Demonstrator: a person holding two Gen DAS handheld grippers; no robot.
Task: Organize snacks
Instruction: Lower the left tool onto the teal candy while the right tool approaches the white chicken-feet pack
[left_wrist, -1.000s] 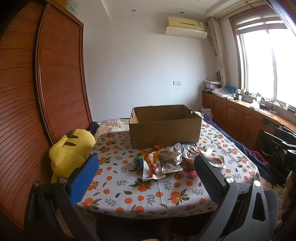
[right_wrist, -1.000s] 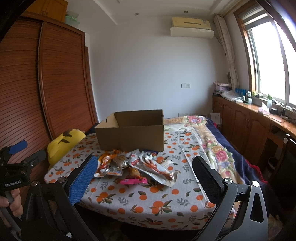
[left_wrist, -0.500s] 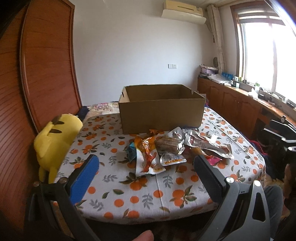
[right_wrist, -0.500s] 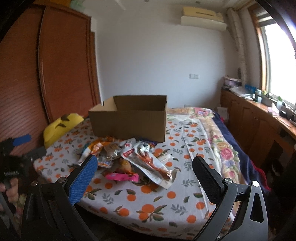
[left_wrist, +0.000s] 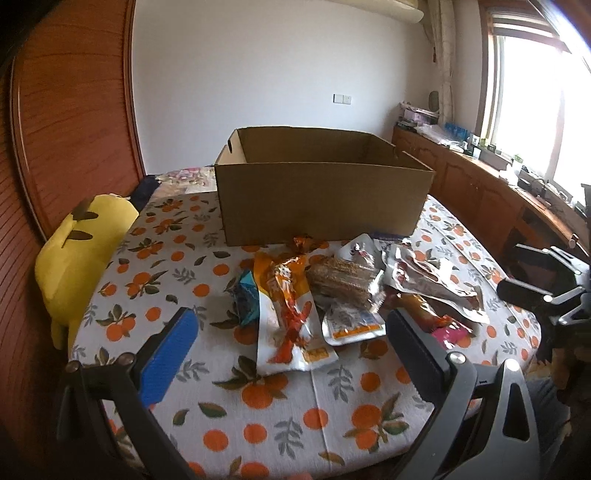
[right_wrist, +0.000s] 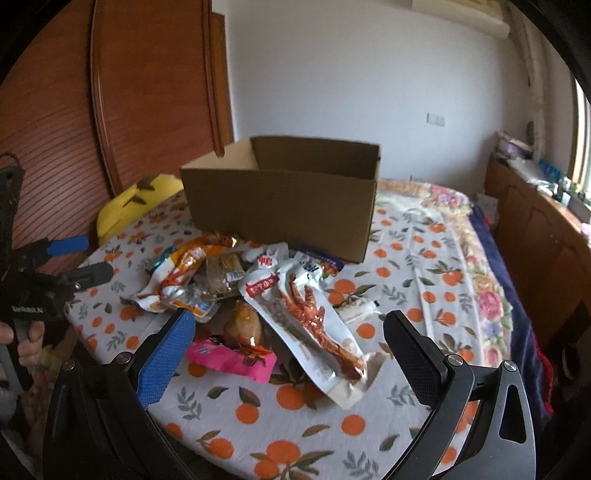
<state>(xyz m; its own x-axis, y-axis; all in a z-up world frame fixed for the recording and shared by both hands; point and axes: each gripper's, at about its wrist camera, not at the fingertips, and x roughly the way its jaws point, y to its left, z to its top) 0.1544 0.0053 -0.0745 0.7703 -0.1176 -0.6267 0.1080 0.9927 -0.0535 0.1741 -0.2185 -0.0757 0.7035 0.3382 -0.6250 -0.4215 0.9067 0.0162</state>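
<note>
Two grippers, left gripper (left_wrist: 288, 354) and right gripper (right_wrist: 288, 354), fingers spread wide, snack packets (left_wrist: 332, 291) heaped just beyond the fingertips, cardboard box (left_wrist: 321, 199) farther ahead.

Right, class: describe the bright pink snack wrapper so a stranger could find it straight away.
Start at the open brown cardboard box on the orange-patterned tablecloth; a heap of snack packets lies in front of it. At the heap's near edge lies the bright pink snack wrapper, the only pink packet there.

Daylight from blown-out window (left_wrist: 532, 107), fisheye-bent edges, dark corners, right view slightly blurred
</note>
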